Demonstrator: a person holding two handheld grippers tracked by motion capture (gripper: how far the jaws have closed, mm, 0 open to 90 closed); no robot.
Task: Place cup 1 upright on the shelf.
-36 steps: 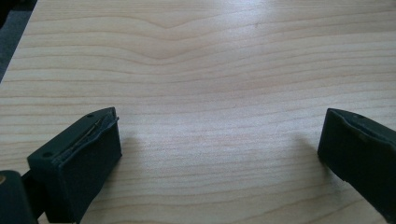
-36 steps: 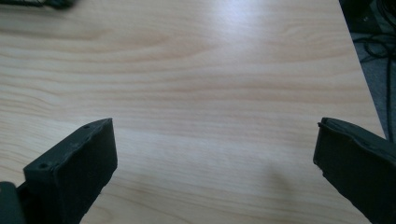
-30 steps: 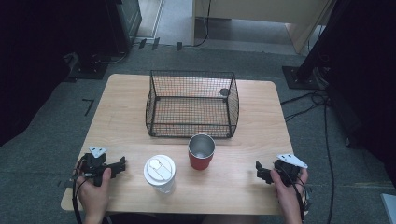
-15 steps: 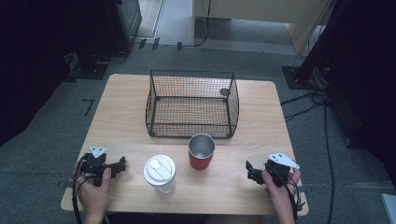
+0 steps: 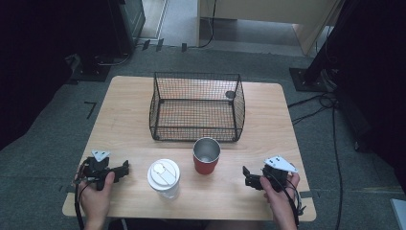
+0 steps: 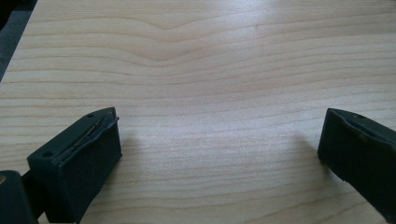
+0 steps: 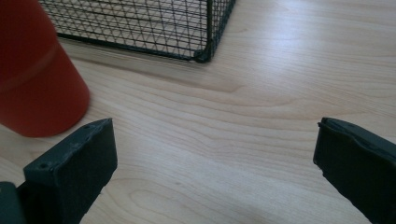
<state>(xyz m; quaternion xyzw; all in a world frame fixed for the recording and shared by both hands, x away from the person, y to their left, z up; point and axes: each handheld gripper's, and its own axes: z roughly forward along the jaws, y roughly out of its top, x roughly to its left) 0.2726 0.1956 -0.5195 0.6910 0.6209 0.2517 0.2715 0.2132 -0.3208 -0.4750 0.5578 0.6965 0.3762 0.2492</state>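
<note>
1. Right gripper [image 5: 250, 178] sat low over the table's near right part, jaws spread wide with only bare wood between them. Against the picture a second back, it had shifted left, toward the red cup [image 5: 206, 156], and was now near it but not touching.
2. In the right gripper view the red cup [image 7: 35, 74] stood upright just beyond the left jaw, apart from it.
3. Left gripper [image 5: 120, 170] rested at the near left, jaws wide apart over plain wood; its place matched the earlier pictures.
4. White lidded cup [image 5: 163, 177] stood upright between the two grippers, just right of the left one, unmoved.
5. Wire basket [image 5: 196, 106] stood behind both cups at mid-table [image 5: 124, 120], its near corner [image 7: 205, 51] seen past the red cup; unchanged.
</note>
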